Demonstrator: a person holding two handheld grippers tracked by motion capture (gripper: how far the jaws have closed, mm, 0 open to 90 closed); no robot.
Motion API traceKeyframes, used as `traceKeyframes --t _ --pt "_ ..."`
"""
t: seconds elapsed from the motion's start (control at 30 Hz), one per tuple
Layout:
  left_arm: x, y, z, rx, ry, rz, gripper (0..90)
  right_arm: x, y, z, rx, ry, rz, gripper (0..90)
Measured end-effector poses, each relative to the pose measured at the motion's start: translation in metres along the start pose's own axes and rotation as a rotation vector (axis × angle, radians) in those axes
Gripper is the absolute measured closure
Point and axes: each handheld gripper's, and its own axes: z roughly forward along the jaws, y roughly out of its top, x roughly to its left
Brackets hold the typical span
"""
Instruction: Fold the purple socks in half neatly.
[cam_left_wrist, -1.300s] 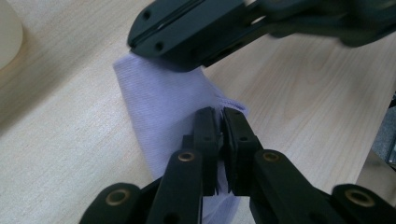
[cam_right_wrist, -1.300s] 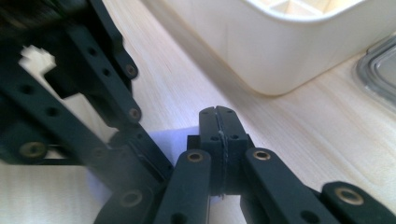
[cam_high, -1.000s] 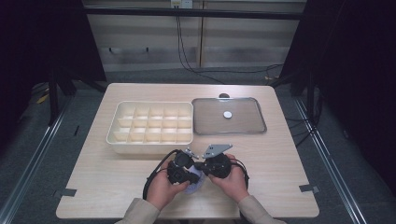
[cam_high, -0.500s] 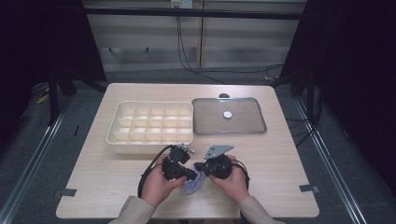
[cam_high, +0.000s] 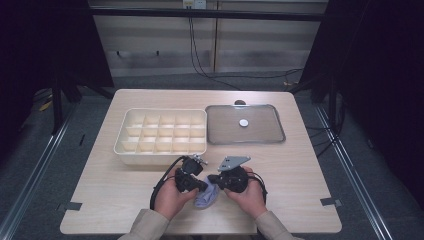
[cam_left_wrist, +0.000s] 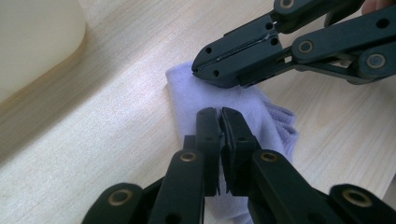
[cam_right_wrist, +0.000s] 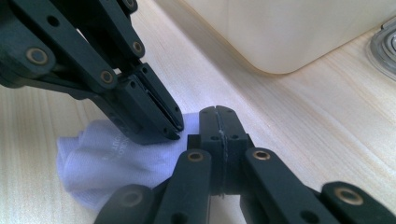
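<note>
Pale lilac sock (cam_high: 206, 196) lies bunched on the wooden table (cam_high: 300, 175) at the near edge, between the person's two hands. Left gripper (cam_high: 200, 183) comes in from the left hand (cam_high: 170, 199), right gripper (cam_high: 214, 179) from the right hand (cam_high: 248, 196); their tips meet over the sock.

Left gripper view: left gripper (cam_left_wrist: 220, 122) jaws are pinched together on a fold of the sock (cam_left_wrist: 252, 107), fabric showing on both sides of the tips. They have just been closing a little further, cloth between them. The right gripper (cam_left_wrist: 201, 68) reaches in from the upper right, jaws pressed tight on the sock's top edge.

Right gripper view: right gripper (cam_right_wrist: 216, 122) jaws closed flat, the sock's (cam_right_wrist: 112, 156) edge running in under them; whether cloth sits in the seam can't be read from here. Left gripper (cam_right_wrist: 173, 127) angles down from the upper left onto the same end of the sock.

Farther back, mid-table: cream compartment box (cam_high: 161, 134), a grid of cells. Just beside it on its right, a grey metal tray (cam_high: 245, 125) with a small white disc (cam_high: 243, 122) near its middle. Black cables (cam_high: 200, 45) hang at the back wall.
</note>
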Motion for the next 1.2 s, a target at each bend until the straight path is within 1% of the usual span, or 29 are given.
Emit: traceKeyframes --t 0.07,0.13,0.2,0.27,0.37,0.43,0.5,0.57,0.63,0.73,0.8,0.87,0.9,0.93,1.0,1.1,1.2 --pt "-0.001 0.0 -0.004 -0.007 -0.007 -0.009 86.1 0.0 0.0 0.0 0.001 -0.001 -0.001 90.0" --pt "-0.003 -0.001 -0.009 -0.014 -0.036 -0.017 87.3 0.0 0.0 0.0 -0.001 -0.002 0.002 90.0" --pt "-0.006 -0.003 -0.012 -0.02 -0.043 -0.012 87.2 -0.001 0.0 0.0 -0.002 -0.001 0.001 90.0" --pt "-0.009 -0.006 -0.011 -0.013 -0.052 -0.004 87.1 0.0 0.0 0.0 -0.002 -0.002 0.002 90.0" --pt "-0.009 -0.01 -0.004 0.002 -0.047 -0.008 87.3 0.0 0.0 0.0 -0.003 -0.003 0.001 90.0" --pt "-0.009 -0.012 -0.001 -0.002 -0.046 -0.008 87.8 0.0 0.0 0.0 -0.002 -0.003 0.0 90.0" --pt "-0.01 -0.011 -0.003 -0.004 -0.042 -0.003 87.7 0.0 0.0 0.0 -0.002 -0.003 0.001 90.0" --pt "-0.011 -0.011 -0.007 -0.007 -0.049 -0.011 87.7 0.0 -0.001 0.0 -0.006 -0.003 0.001 90.0" --pt "-0.013 -0.012 -0.009 -0.004 -0.051 -0.001 87.9 0.0 -0.001 0.0 -0.006 -0.004 0.001 90.0" --pt "-0.016 -0.015 -0.008 0.009 -0.039 0.012 88.0 -0.001 -0.001 0.0 -0.008 -0.003 -0.003 90.0" --pt "-0.014 -0.017 -0.005 0.005 -0.045 0.007 88.4 0.0 0.0 0.0 -0.006 -0.003 -0.003 90.0" --pt "-0.015 -0.018 -0.004 -0.001 -0.043 0.006 89.1 0.0 0.0 0.0 -0.005 -0.007 -0.01 90.0" --pt "-0.016 -0.017 -0.005 0.007 -0.039 0.012 89.2 0.0 0.0 0.0 -0.006 -0.009 -0.013 90.0" --pt "-0.016 -0.017 -0.006 0.003 -0.04 0.013 89.2 0.0 0.0 0.0 -0.006 -0.009 -0.013 90.0" --pt "-0.016 -0.017 -0.008 -0.002 -0.053 0.001 89.5 0.001 -0.001 0.0 -0.006 -0.008 -0.012 90.0" --pt "-0.017 -0.019 -0.011 -0.008 -0.048 0.002 89.8 0.001 -0.001 -0.001 -0.007 -0.009 -0.012 90.0" --pt "-0.021 -0.02 -0.011 -0.002 -0.049 0.018 89.7 0.0 -0.001 -0.001 -0.007 -0.006 -0.009 90.0"
